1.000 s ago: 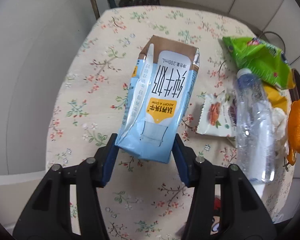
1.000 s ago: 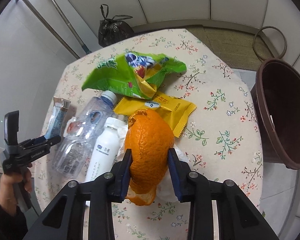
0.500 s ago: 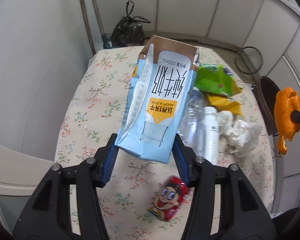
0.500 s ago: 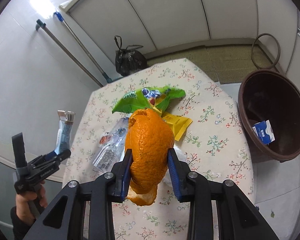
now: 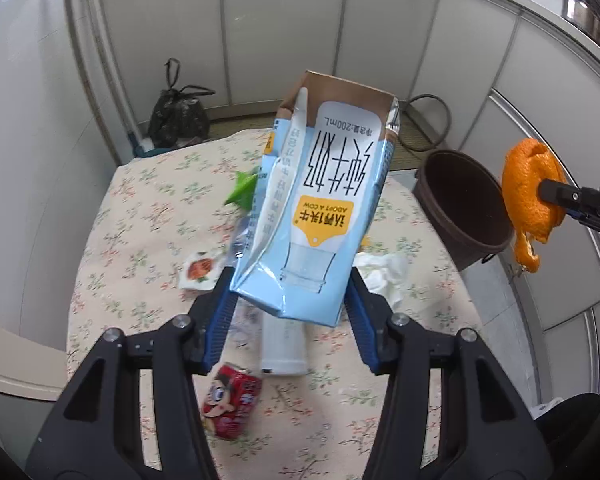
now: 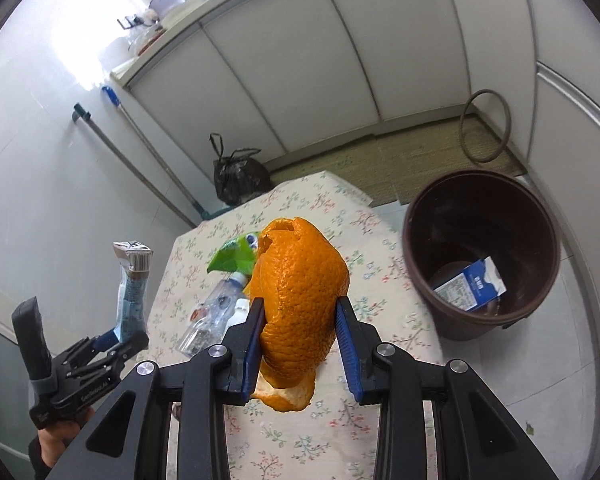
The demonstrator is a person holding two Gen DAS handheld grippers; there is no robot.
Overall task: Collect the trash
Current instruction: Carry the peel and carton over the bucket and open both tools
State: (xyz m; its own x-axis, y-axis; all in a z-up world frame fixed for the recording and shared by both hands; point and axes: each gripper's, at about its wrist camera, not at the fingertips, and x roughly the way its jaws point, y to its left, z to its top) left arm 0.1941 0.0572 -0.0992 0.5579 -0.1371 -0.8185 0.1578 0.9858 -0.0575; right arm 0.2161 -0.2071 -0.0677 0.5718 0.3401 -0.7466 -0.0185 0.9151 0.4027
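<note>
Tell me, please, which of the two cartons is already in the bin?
The dark blue carton lies inside the brown bin. The light blue milk carton is held above the table in the left tongs.

A carton (image 6: pixel 470 284) lies in the bin (image 6: pixel 540 216), right of the table (image 6: pixel 384 280).

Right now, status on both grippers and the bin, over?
Left gripper shut on light-blue milk carton, held above table. Right gripper shut on orange peel. Brown round bin open, blue carton inside; nothing blocking.
</note>
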